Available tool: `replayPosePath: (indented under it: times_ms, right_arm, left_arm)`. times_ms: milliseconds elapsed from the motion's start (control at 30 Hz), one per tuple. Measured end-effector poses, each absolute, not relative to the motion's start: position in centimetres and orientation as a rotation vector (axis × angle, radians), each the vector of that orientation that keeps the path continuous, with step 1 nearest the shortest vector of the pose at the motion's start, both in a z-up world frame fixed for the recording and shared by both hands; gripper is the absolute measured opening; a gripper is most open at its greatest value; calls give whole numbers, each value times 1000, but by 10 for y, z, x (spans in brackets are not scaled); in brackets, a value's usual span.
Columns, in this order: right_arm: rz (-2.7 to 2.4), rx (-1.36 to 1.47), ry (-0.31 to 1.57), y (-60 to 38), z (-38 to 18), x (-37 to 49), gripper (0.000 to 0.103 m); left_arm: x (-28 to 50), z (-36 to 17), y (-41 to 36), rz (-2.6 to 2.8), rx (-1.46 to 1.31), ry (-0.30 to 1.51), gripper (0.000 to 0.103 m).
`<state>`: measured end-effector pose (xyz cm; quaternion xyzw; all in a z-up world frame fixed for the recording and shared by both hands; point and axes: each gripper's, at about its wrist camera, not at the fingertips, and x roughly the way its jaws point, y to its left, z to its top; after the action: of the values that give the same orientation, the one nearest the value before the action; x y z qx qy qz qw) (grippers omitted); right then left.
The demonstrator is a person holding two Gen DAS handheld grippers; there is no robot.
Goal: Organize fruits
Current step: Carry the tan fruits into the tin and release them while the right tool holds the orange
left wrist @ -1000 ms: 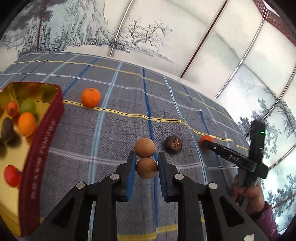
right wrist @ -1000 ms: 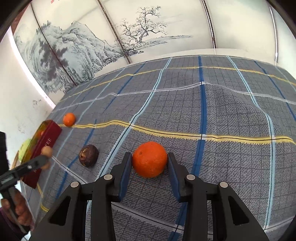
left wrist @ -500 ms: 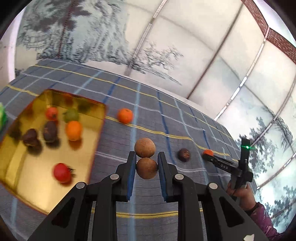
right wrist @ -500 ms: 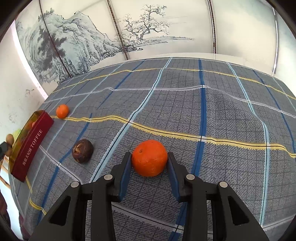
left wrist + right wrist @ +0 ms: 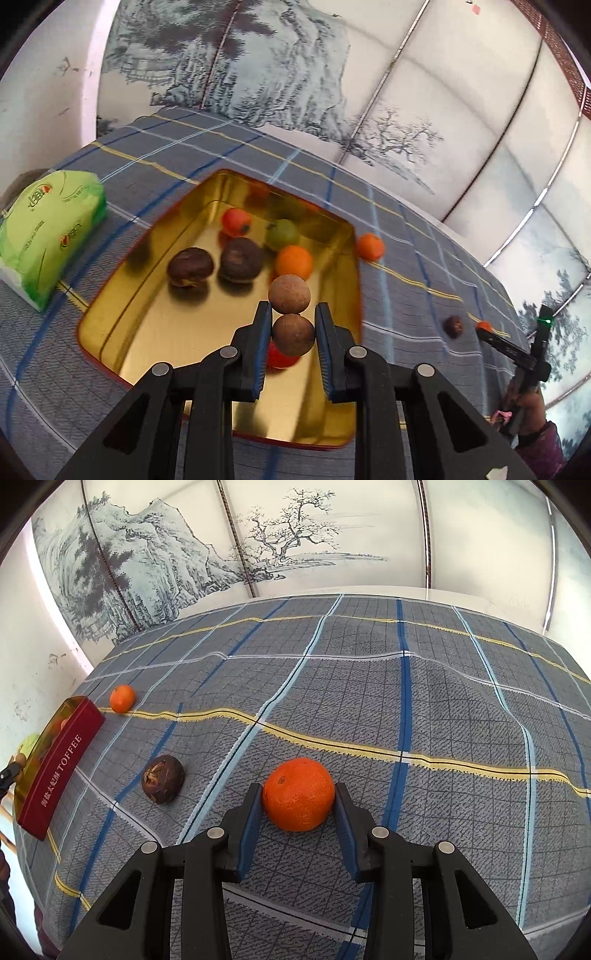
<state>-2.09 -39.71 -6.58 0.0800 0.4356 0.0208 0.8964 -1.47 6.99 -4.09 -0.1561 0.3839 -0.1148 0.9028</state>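
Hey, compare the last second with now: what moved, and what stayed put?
The left claw, shut on a pair of joined round brown fruits, has carried them from above the grey plaid tablecloth to over the gold-lined red tin. The right claw stays closed on the large orange mandarin, unmoved.

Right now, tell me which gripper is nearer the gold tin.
Left. The left gripper hangs over the gold tin holding a brown fruit; the right gripper grips an orange on the cloth, well away.

Red fruit (image 5: 282, 356) half hidden behind brown pair (image 5: 291, 314); tin (image 5: 61, 764) cut off.
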Motion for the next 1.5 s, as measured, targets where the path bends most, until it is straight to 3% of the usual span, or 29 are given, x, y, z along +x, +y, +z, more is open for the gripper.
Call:
replayPosePath:
  times_ms: [1500]
  right_arm:
    - [8,88,914,-389,-68,-20,39]
  left_arm:
    - [-7,-67,70,-85,-119,753,21]
